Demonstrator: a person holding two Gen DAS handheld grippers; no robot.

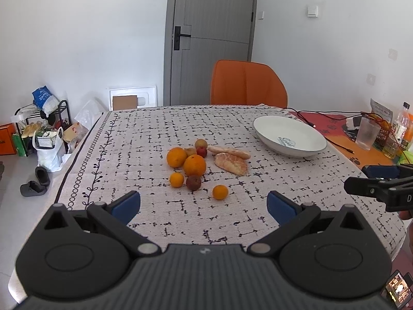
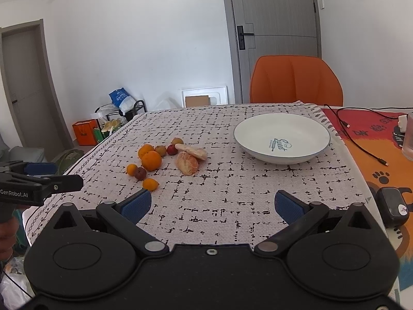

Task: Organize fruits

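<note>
White walls and a grey door point(image 1: 211, 38) back a table covered with a pale woven cloth crossed by broken black lines point(image 1: 232, 214), with an orange padded chair point(image 1: 247, 84) pushed in at its far side. Near the middle of the cloth lies a loose cluster of fruit: two large oranges point(image 1: 195, 164) touching each other, two small round orange citrus fruits point(image 1: 220, 192) set nearer the cameras, a dark reddish-brown wrinkled fruit point(image 1: 193, 183) between those two, a small red fruit point(image 1: 201, 151) and two small yellow-brown fruits point(image 1: 200, 144) at the back, and beside them a peeled pale-orange citrus point(image 1: 231, 164) touching a long pale peeled piece point(image 1: 228, 152). A shallow white ceramic plate with a dark printed emblem point(image 2: 282, 137) stands well apart to the right of the cluster, holding nothing. On the left side, the left gripper point(image 1: 204, 205) hovers over the near cloth with its blue-padded fingers spread wide and nothing between them. On the right, the right gripper point(image 2: 213, 204) is likewise wide apart and empty, just short of the fruit. Beyond the cloth's right edge, an orange and red patterned mat point(image 2: 374, 155) carries a black cable point(image 2: 361, 142).
</note>
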